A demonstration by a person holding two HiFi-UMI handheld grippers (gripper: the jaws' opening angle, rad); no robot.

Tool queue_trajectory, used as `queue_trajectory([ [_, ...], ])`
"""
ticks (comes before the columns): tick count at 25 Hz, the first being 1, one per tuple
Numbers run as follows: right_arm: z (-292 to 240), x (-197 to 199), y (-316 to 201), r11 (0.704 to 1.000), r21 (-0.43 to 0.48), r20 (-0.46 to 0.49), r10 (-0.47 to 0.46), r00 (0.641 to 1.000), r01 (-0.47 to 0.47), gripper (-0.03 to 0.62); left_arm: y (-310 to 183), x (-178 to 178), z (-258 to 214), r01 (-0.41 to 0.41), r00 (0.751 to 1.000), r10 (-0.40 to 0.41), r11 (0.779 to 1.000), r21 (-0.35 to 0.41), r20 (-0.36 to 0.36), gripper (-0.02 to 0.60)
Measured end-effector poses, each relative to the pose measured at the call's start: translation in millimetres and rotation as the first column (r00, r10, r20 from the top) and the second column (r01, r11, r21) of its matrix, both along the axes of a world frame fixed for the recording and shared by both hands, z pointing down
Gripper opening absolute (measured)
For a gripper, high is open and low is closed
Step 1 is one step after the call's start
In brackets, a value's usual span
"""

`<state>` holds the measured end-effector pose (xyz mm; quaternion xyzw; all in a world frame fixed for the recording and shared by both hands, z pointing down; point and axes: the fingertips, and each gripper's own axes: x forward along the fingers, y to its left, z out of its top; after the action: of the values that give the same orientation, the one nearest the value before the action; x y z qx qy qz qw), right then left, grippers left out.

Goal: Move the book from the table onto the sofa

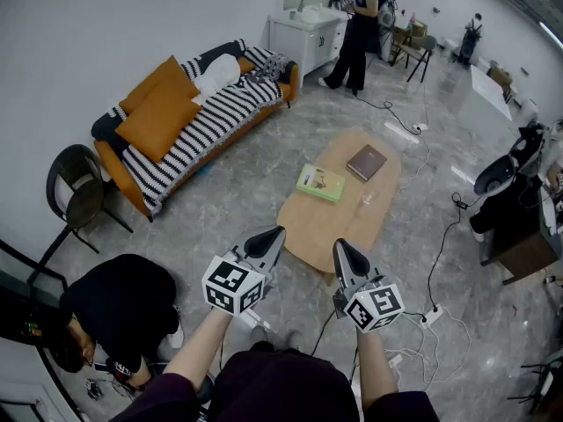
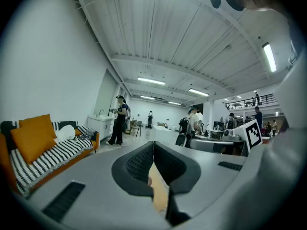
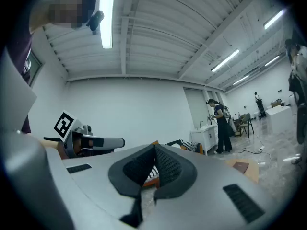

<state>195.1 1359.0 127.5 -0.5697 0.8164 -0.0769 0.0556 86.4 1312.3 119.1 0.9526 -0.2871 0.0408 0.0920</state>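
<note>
Two books lie on the oval wooden table (image 1: 308,227): a green one (image 1: 318,183) near its middle and a brown one (image 1: 366,162) further back, also seen as the brown book (image 3: 240,166) in the right gripper view. The orange sofa (image 1: 202,126) with its striped cover stands at the far left, and shows as the sofa (image 2: 43,152) in the left gripper view. My left gripper (image 1: 274,232) and right gripper (image 1: 341,246) hover side by side over the table's near end, short of both books. Both are shut and hold nothing, as the left gripper (image 2: 153,145) and right gripper (image 3: 155,150) show close up.
A person (image 1: 359,29) stands by a white sink cabinet (image 1: 308,33) at the back. Another person (image 1: 114,301) in black crouches at lower left beside a black chair (image 1: 79,192). Cables and a power strip (image 1: 431,315) lie right of the table, with a desk (image 1: 528,236) beyond.
</note>
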Motion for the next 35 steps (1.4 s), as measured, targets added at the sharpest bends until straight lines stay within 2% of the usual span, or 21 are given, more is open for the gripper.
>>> queue_trajectory([
  [15, 7, -23, -14, 1.0, -0.021, 0.021, -0.018, 1.0, 0.019, 0.023, -13, -24, 12, 0.005, 1.0, -0.004, 0.999, -0.033, 0.006, 0.015],
  [22, 25, -41, -24, 0.998, -0.063, 0.055, 0.02, 0.998, -0.016, 0.025, -25, -50, 27, -0.01, 1.0, 0.011, 0.998, -0.066, 0.01, 0.015],
  [29, 42, -69, -43, 0.994, -0.106, 0.062, 0.036, 0.997, -0.029, 0.025, -51, -80, 44, -0.019, 1.0, 0.02, 0.995, -0.103, 0.011, 0.017],
  [35, 52, -76, -69, 0.992, -0.128, 0.05, 0.027, 0.998, -0.02, 0.025, -76, -91, 53, 0.004, 1.0, -0.003, 0.993, -0.118, 0.013, 0.017],
])
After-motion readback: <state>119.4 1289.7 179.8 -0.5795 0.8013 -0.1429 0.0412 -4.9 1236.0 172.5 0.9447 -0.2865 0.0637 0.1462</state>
